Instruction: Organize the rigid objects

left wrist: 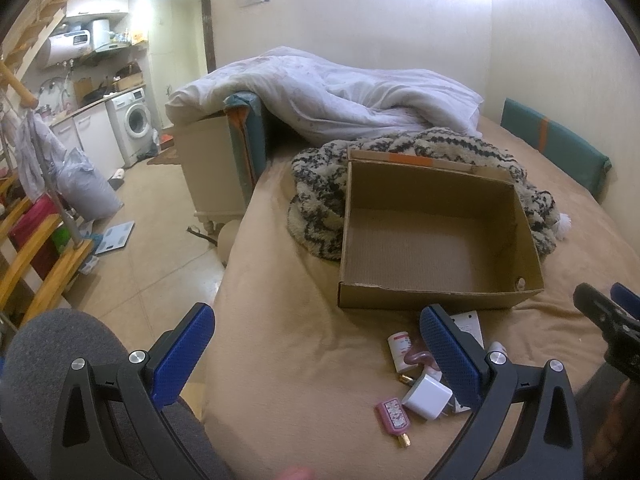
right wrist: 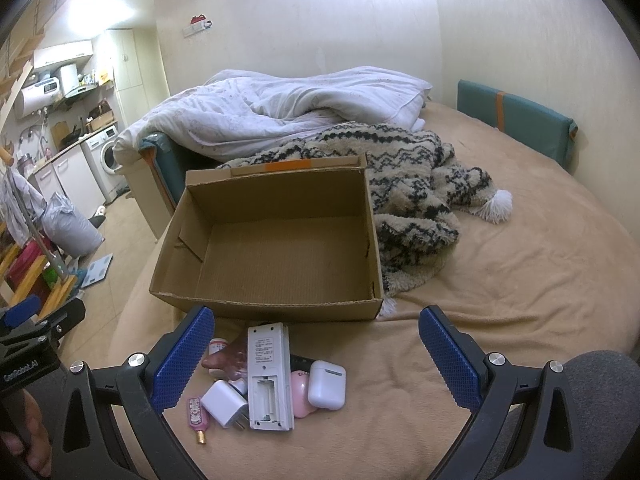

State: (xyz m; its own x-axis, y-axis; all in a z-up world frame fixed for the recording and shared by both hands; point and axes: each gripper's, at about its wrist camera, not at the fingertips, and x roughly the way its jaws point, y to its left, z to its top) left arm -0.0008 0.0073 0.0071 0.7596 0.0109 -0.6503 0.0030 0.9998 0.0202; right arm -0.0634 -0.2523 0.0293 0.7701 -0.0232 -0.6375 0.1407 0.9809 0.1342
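Brown cardboard box (right wrist: pixel 276 240), open-topped, corrugated floor bare

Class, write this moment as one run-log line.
left gripper: open, empty | right gripper: open, empty | cardboard box: empty | remote, charger, earbud case: on bed before box

Small studio flat, home: bed (right wrist: pixel 500 280) w/ rumpled duvet (right wrist: pixel 280 116); beyond bed's far-left corner, kitchenette w/ washing machine (left wrist: pixel 134 124), water heater (left wrist: pixel 66 46); wooden stairs (left wrist: pixel 36 240) left of bed.
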